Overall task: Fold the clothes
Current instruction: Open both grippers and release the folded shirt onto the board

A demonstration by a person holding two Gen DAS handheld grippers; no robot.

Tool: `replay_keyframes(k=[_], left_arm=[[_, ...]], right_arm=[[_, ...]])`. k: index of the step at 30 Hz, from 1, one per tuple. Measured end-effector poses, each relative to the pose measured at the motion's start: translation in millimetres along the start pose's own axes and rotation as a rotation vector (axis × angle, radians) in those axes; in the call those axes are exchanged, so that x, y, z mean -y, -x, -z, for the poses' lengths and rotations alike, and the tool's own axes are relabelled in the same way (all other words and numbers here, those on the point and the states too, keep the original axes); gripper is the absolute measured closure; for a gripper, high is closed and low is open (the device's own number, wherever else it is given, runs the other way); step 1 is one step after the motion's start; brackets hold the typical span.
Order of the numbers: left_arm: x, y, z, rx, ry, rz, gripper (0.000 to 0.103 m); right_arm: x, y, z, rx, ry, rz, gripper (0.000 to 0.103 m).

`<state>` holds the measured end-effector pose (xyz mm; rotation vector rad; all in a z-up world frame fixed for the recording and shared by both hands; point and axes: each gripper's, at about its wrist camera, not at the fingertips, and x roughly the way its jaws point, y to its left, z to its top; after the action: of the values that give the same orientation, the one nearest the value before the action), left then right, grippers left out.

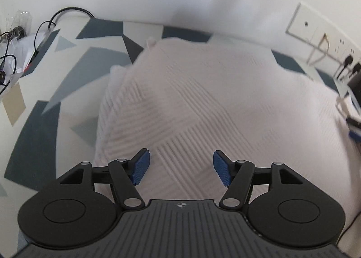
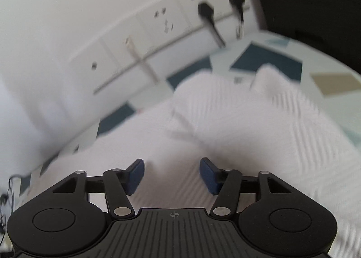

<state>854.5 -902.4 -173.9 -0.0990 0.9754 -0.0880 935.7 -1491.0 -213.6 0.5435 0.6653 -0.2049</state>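
Left tongs & right tongs, lower centre of each view: jaws apart, nothing clamped. White knit garment fills mid-frame, spread on patterned surface, prob. flat for next fold.

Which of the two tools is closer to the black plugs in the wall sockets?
Right. The right tool hovers open over the white knitted garment facing the black plugs; from the left tool, they sit far off to its right.
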Motion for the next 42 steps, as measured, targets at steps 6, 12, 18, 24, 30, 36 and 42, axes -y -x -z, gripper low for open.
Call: replay_keyframes(k=[6,12,18,24,30,36,42], left_arm=[[12.9,-3.4,0.8,-0.016,-0.053,-0.022,0.03],[19.0,-5.0,2.4,-0.034,-0.063,-0.011,0.024],[27.6,-4.6,6.2,-0.039,-0.069,-0.005,0.02],[46.4,-9.2,16.6,-0.053,-0.145,-0.069,0.001],[51.1,-8.2,16.2,-0.083,-0.097,-0.107,0.0],[61.1,2.8,34.3,-0.059,-0.126,-0.13,0.0],[59.9,3.2,36.7,-0.054,-0.099,-0.129,0.0]], right_arm=[[38.7,20.5,-42.5,0.264,-0.02,0.352,0.047],[88.5,95.2,-46.0,0.441,-0.291,0.459,0.041],[95.6,144.0,4.1,0.395,-0.313,0.412,0.036],[76.6,160.1,52.3,0.258,-0.201,0.374,0.034],[51.0,164.3,72.8,0.184,0.005,0.403,0.016],[32.7,170.6,105.4,0.104,0.174,0.387,0.001],[40.3,155.0,119.0,0.041,0.249,0.484,0.001]])
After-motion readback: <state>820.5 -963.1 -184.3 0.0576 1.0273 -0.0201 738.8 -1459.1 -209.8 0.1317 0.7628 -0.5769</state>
